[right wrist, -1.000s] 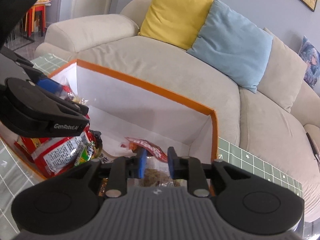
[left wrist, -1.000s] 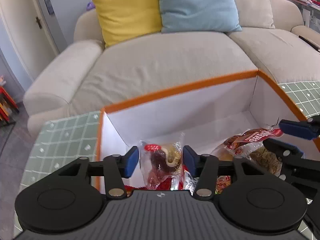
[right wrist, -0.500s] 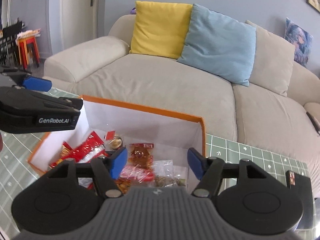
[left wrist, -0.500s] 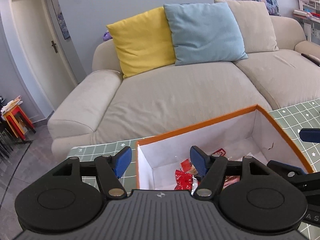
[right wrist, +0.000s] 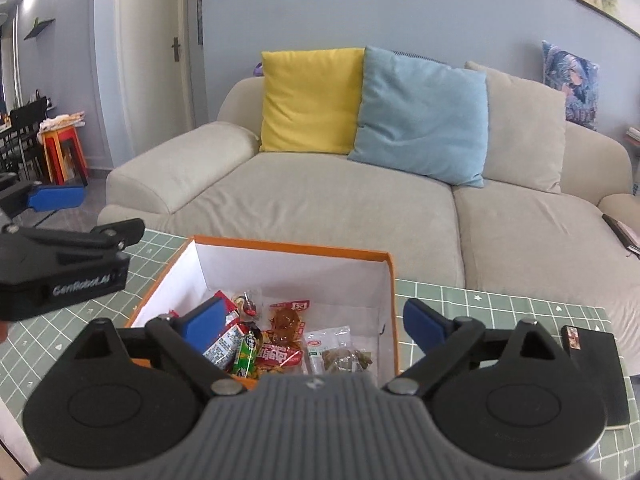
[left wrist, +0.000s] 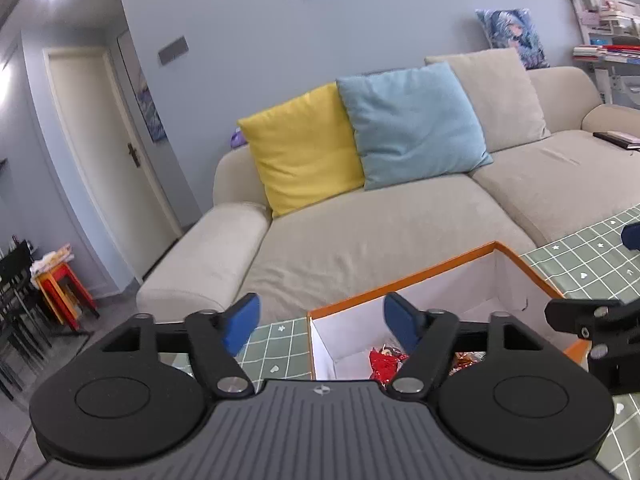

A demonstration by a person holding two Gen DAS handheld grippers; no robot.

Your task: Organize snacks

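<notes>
An orange-rimmed white box [right wrist: 292, 247] sits on the green grid table and holds several snack packets [right wrist: 280, 336]. It also shows in the left wrist view [left wrist: 400, 290], with a red packet [left wrist: 382, 362] inside. My left gripper [left wrist: 322, 324] is open and empty, raised above the box's left corner. My right gripper [right wrist: 316, 320] is open and empty, raised above the box's near side. The left gripper shows at the left edge of the right wrist view [right wrist: 60, 256].
A beige sofa [right wrist: 320, 200] with a yellow cushion [right wrist: 308, 100] and a blue cushion [right wrist: 420, 112] stands behind the table [right wrist: 500, 304]. A black phone-like slab [right wrist: 596, 368] lies on the table to the right of the box. A door and red stools are at the far left.
Both grippers let go of their snack packets into the box, opened wide, and rose up and back from it.
</notes>
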